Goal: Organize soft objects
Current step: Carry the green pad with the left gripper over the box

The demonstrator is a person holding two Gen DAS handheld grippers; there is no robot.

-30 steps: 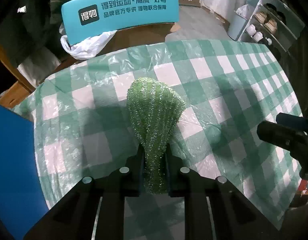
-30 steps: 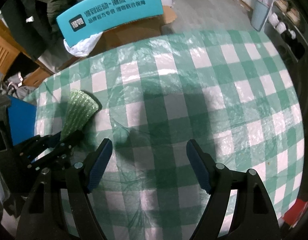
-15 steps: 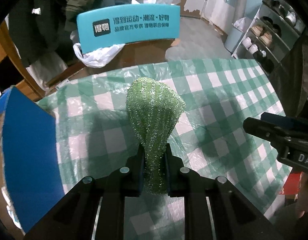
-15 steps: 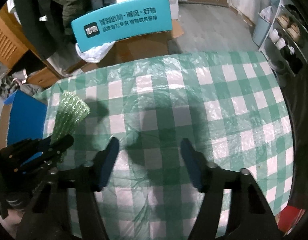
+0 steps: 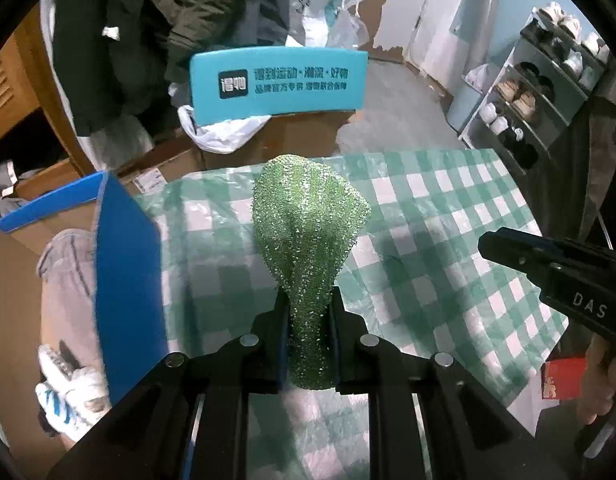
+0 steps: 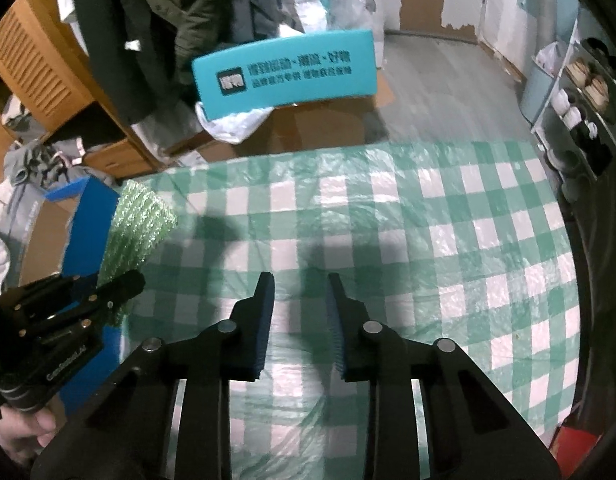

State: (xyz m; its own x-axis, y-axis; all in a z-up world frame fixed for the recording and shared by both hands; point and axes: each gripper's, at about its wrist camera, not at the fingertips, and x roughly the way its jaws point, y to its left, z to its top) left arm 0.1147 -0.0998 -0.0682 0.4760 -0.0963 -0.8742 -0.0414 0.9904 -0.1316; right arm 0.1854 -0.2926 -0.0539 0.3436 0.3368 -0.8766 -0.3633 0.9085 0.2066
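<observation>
Since the earlier frame I have raised my left hand-held gripper (image 5: 309, 332), pinching the green scrubber (image 5: 308, 240) upright over the bench (image 5: 448, 216), toward the blue box (image 5: 123, 264) just left of it, my narrowed right hand-held gripper (image 6: 299, 316) empty.

Scourer's (image 5: 308, 236) pinched base behind claw pads

**Open bench to the right, box wall to the left**

The checked bench (image 6: 428, 248) lies bare across its middle and right, giving free passage there. At its left edge the blue box wall (image 5: 127, 280) stands upright, barring a sideways path. The green scrub cloth (image 5: 308, 240) juts ahead of the left hand-held gripper (image 5: 308, 312). The right hand-held gripper (image 6: 299, 304) hovers over bare cloth, with the left just beside it.
</observation>
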